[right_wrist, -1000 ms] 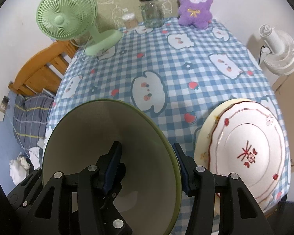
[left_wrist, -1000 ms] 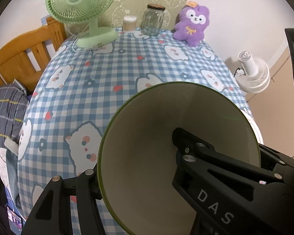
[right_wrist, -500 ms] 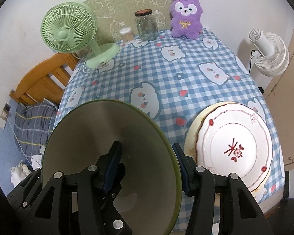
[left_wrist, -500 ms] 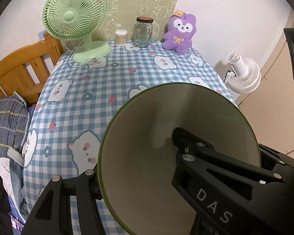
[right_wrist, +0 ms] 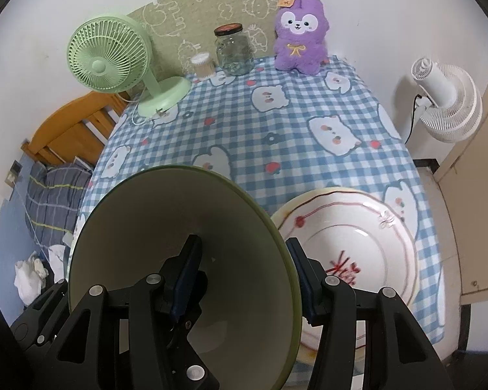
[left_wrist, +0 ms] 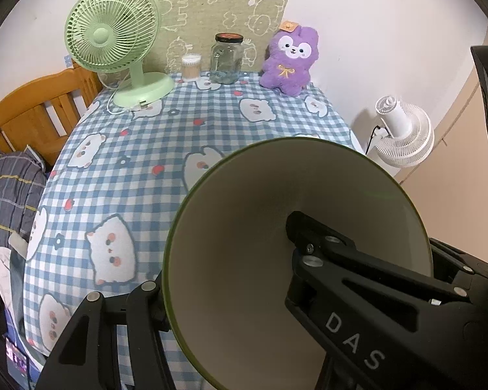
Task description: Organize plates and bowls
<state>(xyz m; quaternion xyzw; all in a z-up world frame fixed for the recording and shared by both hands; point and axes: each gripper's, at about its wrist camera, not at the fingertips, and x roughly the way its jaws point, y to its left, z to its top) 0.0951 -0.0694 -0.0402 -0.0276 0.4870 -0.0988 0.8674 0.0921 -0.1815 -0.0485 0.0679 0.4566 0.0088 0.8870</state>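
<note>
A: What do your grippers have?

B: Your left gripper [left_wrist: 224, 260] and right gripper [right_wrist: 240, 266] each clamp the wall of the green-rimmed bowl [right_wrist: 179, 260], one finger inside, one outside. It fills the lower frame, lifted off the checked tablecloth [right_wrist: 276, 136].

A: And beyond it?

B: The red-patterned plate [right_wrist: 351, 247] lies lower right on a cream plate [right_wrist: 276, 219]. Top of frame: green fan [right_wrist: 107, 61], glass jar [right_wrist: 232, 52], purple plush [right_wrist: 301, 35].

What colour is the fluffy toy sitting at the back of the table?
Purple, with a white face and a small yellow bow; the plush toy shows best in the right wrist view.
</note>
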